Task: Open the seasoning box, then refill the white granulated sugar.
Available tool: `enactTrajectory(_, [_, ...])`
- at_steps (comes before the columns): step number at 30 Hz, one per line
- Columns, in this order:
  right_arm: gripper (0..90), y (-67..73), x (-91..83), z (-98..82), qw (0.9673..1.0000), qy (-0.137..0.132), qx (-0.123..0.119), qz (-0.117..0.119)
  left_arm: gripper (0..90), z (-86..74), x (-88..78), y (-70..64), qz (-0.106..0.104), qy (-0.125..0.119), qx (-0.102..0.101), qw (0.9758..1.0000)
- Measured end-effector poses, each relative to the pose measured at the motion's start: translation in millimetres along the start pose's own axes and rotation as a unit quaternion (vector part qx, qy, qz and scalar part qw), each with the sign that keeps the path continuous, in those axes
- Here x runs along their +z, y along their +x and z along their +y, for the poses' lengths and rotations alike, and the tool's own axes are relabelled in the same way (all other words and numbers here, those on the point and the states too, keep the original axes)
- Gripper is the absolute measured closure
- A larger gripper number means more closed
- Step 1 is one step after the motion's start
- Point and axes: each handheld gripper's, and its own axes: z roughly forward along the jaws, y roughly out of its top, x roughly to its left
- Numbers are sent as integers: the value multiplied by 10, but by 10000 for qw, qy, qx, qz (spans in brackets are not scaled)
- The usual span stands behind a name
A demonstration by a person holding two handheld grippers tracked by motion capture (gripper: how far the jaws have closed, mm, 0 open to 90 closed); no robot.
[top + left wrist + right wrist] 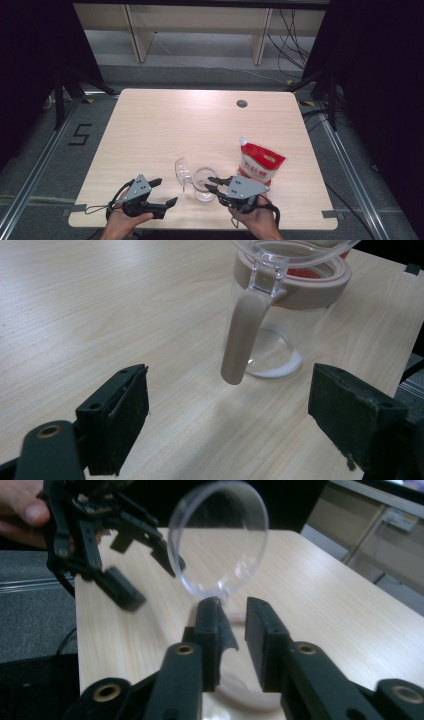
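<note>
With its lid point(182, 170) flipped open, one clear jar point(204, 186) holds white powder; one red pouch point(260, 165) right; left gripper point(167, 192) jaws apart, right gripper point(212, 183) jaws slightly apart at rim.

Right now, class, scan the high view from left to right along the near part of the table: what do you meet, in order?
Left hand-held gripper → raised clear lid → clear jar → right hand-held gripper → red and white pouch.

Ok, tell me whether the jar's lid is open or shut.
Open. The clear lid stands flipped up beside the jar, off its rim, and the right gripper view looks straight through the raised lid.
</note>
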Motion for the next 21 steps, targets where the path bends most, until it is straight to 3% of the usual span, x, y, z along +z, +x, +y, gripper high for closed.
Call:
enactTrajectory(6, [697,-104,-333,-252,9988,99,363,-315,164,-7,-1,-8,-32,43,2,10000])
enactTrajectory(16, [649,-148,-538,-405,9959,118,668,-592,164,-13,-13,-3,-11,45,2,10000])
enactTrajectory(18, [638,-152,-575,-434,9957,144,690,-601,163,-4,-13,10,-27,52,142,9999])
enactTrajectory(21, [614,-156,-645,-487,9947,219,734,-681,164,-6,-6,-10,-26,31,10,10000])
